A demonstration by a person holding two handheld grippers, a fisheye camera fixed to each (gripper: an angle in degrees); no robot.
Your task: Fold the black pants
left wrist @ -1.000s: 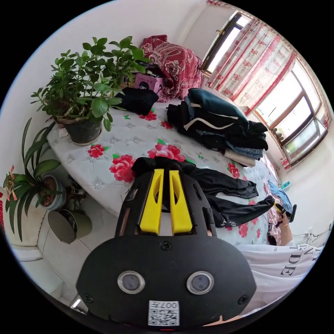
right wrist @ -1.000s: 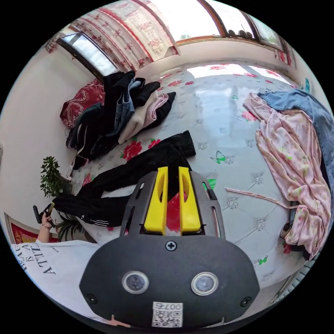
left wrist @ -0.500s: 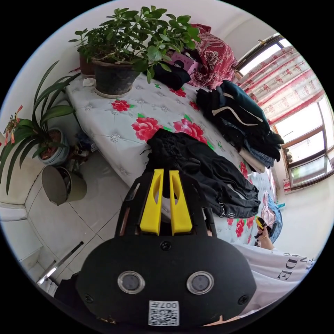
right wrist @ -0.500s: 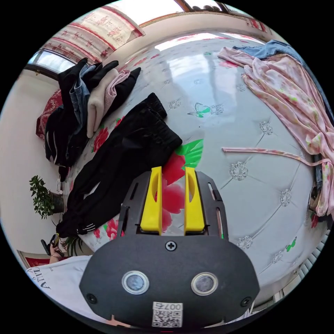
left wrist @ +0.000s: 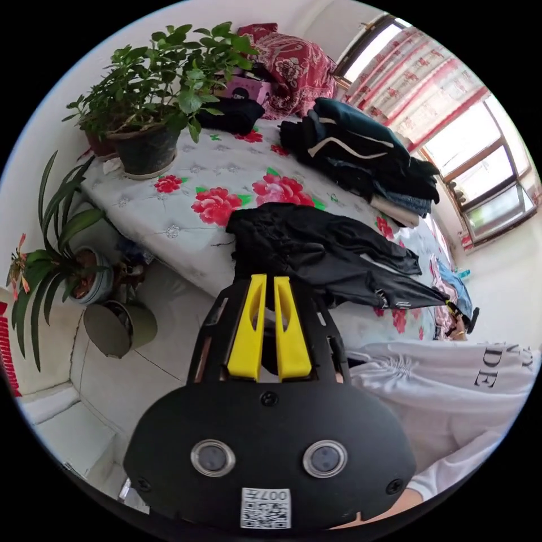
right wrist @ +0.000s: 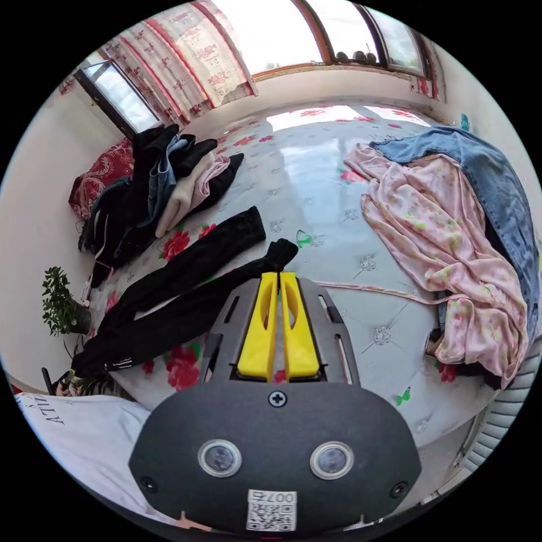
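The black pants (left wrist: 316, 254) lie along the near edge of the flowered bed (left wrist: 186, 186), waist toward me in the left gripper view. My left gripper (left wrist: 270, 279) is shut on the waist, with dark cloth between its yellow jaws. In the right gripper view the pants (right wrist: 186, 276) stretch away to the left in two legs. My right gripper (right wrist: 278, 275) is shut on the cuff of the nearer leg. That leg runs taut to the right gripper (left wrist: 453, 309) in the left gripper view. The left gripper (right wrist: 63, 379) sits small at the waist end.
A pile of dark clothes (left wrist: 361, 164) lies behind the pants. A potted plant (left wrist: 152, 113) stands on the bed corner, with a bin (left wrist: 116, 330) on the floor below. A pink floral garment (right wrist: 446, 254) and denim (right wrist: 497, 186) lie to the right. A person's white shirt (left wrist: 451, 389) is close.
My right gripper, open over the bed half a second ago, is now shut on the near leg's cuff, and that leg is pulled straight. The left gripper kept its hold on the waist.
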